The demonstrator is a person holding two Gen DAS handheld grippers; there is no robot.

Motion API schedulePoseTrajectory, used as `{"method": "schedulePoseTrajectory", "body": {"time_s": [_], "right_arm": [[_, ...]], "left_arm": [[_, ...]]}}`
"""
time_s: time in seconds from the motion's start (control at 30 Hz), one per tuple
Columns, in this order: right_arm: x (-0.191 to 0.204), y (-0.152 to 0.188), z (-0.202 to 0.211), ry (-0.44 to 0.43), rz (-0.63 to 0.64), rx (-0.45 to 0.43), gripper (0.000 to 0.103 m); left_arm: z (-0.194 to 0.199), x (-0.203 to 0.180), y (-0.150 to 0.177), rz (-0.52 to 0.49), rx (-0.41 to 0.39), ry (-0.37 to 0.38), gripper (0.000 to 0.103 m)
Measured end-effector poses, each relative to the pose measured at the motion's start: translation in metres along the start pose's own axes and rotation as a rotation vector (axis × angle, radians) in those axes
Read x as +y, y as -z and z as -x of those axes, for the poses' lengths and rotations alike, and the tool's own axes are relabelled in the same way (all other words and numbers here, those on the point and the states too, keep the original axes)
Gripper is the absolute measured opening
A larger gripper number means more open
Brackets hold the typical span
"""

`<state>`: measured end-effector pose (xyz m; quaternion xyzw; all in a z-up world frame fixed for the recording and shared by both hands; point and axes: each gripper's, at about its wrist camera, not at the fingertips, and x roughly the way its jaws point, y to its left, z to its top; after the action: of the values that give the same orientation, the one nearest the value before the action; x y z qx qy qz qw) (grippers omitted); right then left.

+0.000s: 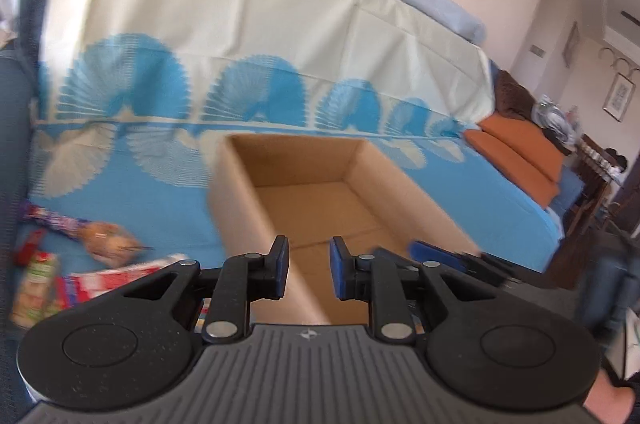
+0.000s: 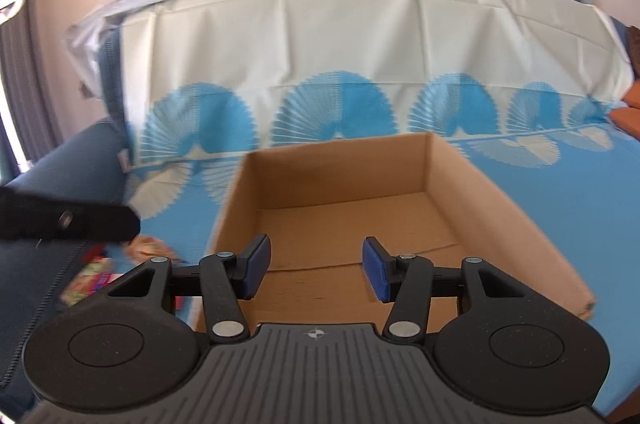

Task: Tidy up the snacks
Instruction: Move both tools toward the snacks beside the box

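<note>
Sofa [image 1: 120, 191]: covered by a blue and cream sheet with fan shapes that runs up the backrest; the left wrist view alone shows its far end with orange cushions [image 1: 516, 151], a cluttered side table and framed pictures on the wall; the right wrist view alone shows the dark blue armrest [image 2: 76, 159] at the left end.
Box [image 2: 516, 224]: open brown cardboard, standing on the seat near its front edge; both views look into it and only bare cardboard floor shows.
Snacks [image 1: 108, 244]: a loose heap on the seat left of the box, towards the left end; the left wrist view shows a clear bag of brown pastry, a red and white packet [image 1: 120, 280] and a green one, all blurred; the right wrist view catches only a sliver of them beside the box's left wall.
Left gripper [image 1: 309, 274]: blue pads close together with a narrow gap, nothing between them, held over the box's near left corner; in the right wrist view only a dark blurred piece of it shows at the left edge.
Right gripper [image 2: 316, 272]: pads well apart, released, nothing in them, over the box's near edge; its blue pad also shows, blurred, in the left wrist view.
</note>
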<state>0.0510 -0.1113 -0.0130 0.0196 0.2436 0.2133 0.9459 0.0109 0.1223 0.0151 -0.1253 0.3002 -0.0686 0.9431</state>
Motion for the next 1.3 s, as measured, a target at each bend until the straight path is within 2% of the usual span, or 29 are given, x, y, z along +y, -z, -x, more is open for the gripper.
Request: {"method": "schedulePoseTrajectory", "body": {"time_s": [0.07, 0.1, 0.13, 0.2, 0.27, 0.37, 0.4, 0.47, 0.5, 0.57, 0.67, 0.87, 1.1, 1.13, 1.2, 1.23, 1.3], "right_arm": [[0.018, 0.002, 0.0, -0.047, 0.019, 0.003, 0.051], [0.027, 0.004, -0.001, -0.071, 0.027, 0.009, 0.051], [0.037, 0.005, -0.001, -0.096, 0.032, 0.016, 0.051], [0.058, 0.01, -0.003, -0.135, 0.066, 0.031, 0.051], [0.079, 0.015, -0.005, -0.167, 0.107, 0.05, 0.051], [0.11, 0.028, -0.015, -0.201, 0.184, 0.092, 0.051], [0.117, 0.031, -0.018, -0.203, 0.2, 0.11, 0.051], [0.128, 0.037, -0.026, -0.205, 0.215, 0.158, 0.051], [0.133, 0.041, -0.031, -0.196, 0.229, 0.18, 0.051], [0.142, 0.05, -0.044, -0.153, 0.277, 0.227, 0.051], [0.144, 0.059, -0.062, -0.125, 0.265, 0.304, 0.052], [0.152, 0.072, -0.085, -0.076, 0.301, 0.384, 0.056], [0.152, 0.08, -0.09, -0.07, 0.323, 0.423, 0.053], [0.151, 0.081, -0.092, -0.072, 0.322, 0.434, 0.052], [0.15, 0.082, -0.093, -0.072, 0.321, 0.449, 0.042], [0.15, 0.084, -0.094, -0.075, 0.323, 0.457, 0.033], [0.149, 0.085, -0.094, -0.086, 0.322, 0.468, 0.027]], "left_arm": [[-0.001, 0.037, 0.007, 0.069, 0.002, -0.052, 0.024], [-0.004, 0.058, 0.013, 0.137, 0.027, -0.089, 0.024], [-0.008, 0.082, 0.017, 0.251, 0.087, -0.134, 0.024], [-0.009, 0.109, 0.024, 0.368, 0.103, -0.162, 0.025], [-0.013, 0.127, 0.034, 0.414, 0.107, -0.192, 0.029], [-0.025, 0.148, 0.043, 0.47, 0.166, -0.228, 0.029], [-0.025, 0.152, 0.044, 0.477, 0.164, -0.229, 0.032], [-0.027, 0.158, 0.046, 0.493, 0.162, -0.228, 0.048], [-0.029, 0.16, 0.047, 0.5, 0.173, -0.225, 0.05], [-0.036, 0.158, 0.051, 0.49, 0.203, -0.235, 0.056], [-0.047, 0.153, 0.05, 0.43, 0.228, -0.257, 0.062], [-0.066, 0.147, 0.052, 0.358, 0.281, -0.278, 0.064], [-0.081, 0.14, 0.052, 0.311, 0.302, -0.296, 0.062], [-0.082, 0.139, 0.053, 0.301, 0.305, -0.296, 0.057], [-0.084, 0.138, 0.053, 0.286, 0.319, -0.296, 0.042], [-0.084, 0.138, 0.053, 0.28, 0.331, -0.296, 0.029], [-0.081, 0.139, 0.054, 0.278, 0.357, -0.285, 0.025]]}}
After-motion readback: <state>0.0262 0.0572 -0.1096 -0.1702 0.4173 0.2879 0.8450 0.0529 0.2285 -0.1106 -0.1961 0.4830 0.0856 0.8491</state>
